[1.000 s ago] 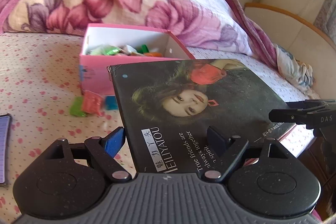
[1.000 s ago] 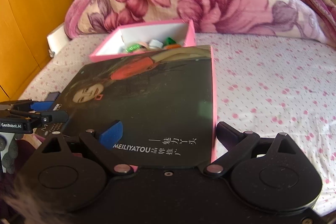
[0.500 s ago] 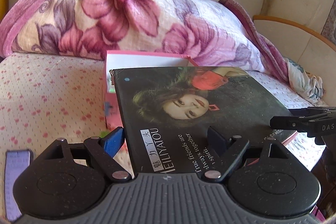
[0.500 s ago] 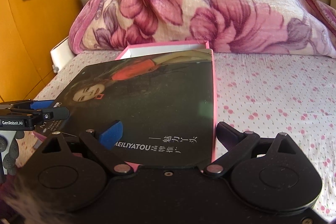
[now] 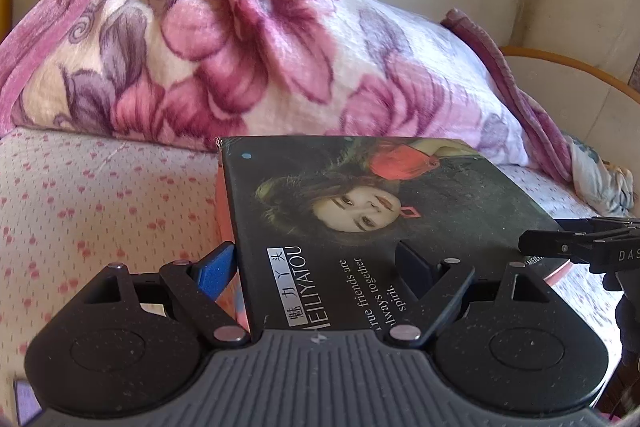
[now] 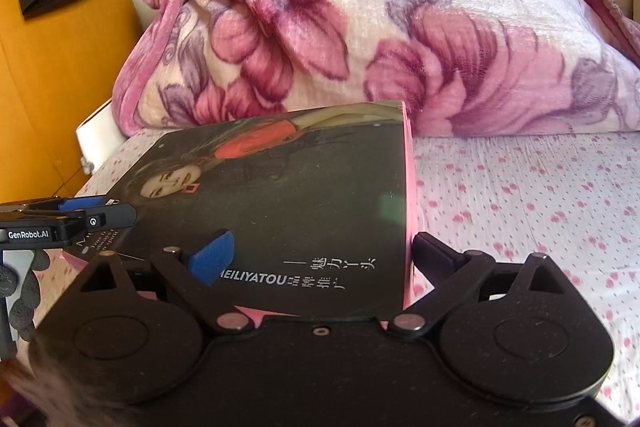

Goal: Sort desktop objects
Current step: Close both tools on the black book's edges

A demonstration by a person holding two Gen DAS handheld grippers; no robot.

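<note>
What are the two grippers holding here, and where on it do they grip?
Both hold the dark printed box lid. The left gripper grips its near left corner; the right gripper grips its near right corner, one finger outside the pink side wall.

Count, both views: one flat dark box lid with a printed portrait and pink rim; two black hand-held grippers, left and right; one pink floral fleece blanket behind the lid; one pink-dotted bed sheet.
</note>
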